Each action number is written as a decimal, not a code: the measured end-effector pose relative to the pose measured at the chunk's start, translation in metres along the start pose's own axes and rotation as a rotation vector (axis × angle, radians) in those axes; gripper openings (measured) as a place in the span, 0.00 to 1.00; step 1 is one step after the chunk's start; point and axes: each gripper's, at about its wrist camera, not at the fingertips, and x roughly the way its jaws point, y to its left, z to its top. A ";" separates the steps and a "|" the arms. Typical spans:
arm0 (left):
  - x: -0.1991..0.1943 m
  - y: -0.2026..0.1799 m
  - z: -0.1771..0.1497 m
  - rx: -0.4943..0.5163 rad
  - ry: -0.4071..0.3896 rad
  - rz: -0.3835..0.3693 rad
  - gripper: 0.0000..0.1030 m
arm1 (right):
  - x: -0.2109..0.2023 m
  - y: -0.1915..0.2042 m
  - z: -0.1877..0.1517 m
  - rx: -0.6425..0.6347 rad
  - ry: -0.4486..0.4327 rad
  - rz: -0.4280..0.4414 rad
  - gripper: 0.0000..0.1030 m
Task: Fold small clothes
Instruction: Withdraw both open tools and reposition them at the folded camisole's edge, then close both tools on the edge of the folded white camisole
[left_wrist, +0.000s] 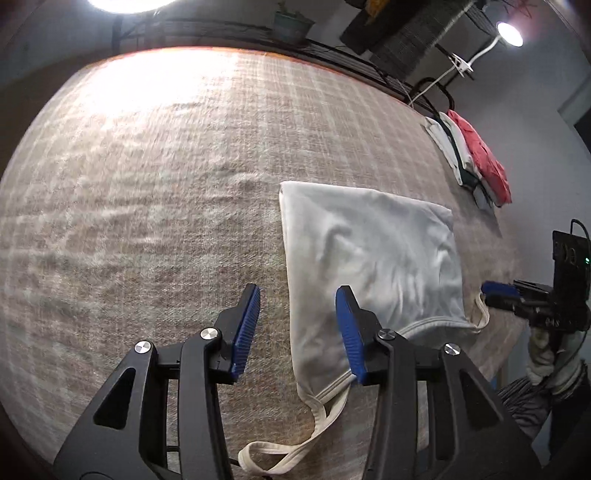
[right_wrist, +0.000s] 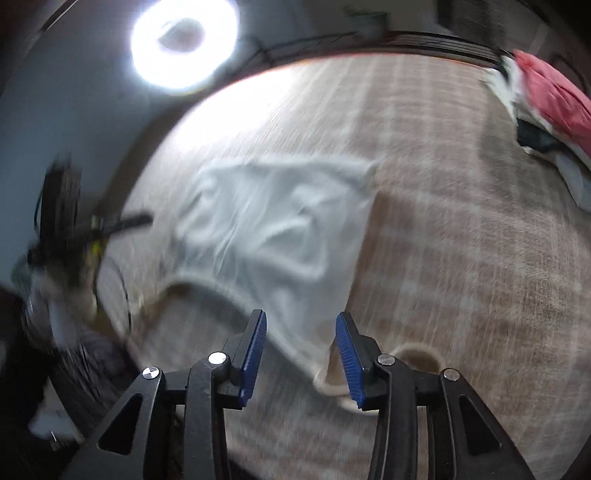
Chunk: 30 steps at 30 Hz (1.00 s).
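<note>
The left claw (left_wrist: 297, 302) is wide and holds nothing — the white tank top (left_wrist: 369, 251) lies flat on the checked table (left_wrist: 147, 184) just ahead, to its right. The right claw (right_wrist: 301, 332) is also wide, above the top's strap (right_wrist: 332, 387). Folded clothes (left_wrist: 476, 158) lie far ahead.

1. A white tank top (left_wrist: 369, 254) is seen spread flat on the plaid cloth surface, folded to a roughly square panel with soft wrinkles across it.
2. Its cream-trimmed straps (left_wrist: 280, 454) are left trailing in loose loops at the near edge.
3. A stack of folded clothes (left_wrist: 476, 162) is found at the far right edge of the surface, well apart from the top; a red garment (right_wrist: 554, 99) lies uppermost, over white and dark pieces.
</note>
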 end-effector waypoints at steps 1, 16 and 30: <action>0.003 0.003 0.000 -0.015 0.006 -0.004 0.42 | 0.003 -0.009 0.004 0.042 -0.022 -0.001 0.47; 0.034 -0.028 0.002 0.068 0.003 0.041 0.42 | 0.047 -0.014 0.069 0.137 -0.165 0.068 0.35; 0.041 0.007 0.003 -0.069 0.046 -0.026 0.42 | 0.016 -0.040 0.045 0.209 -0.166 0.043 0.45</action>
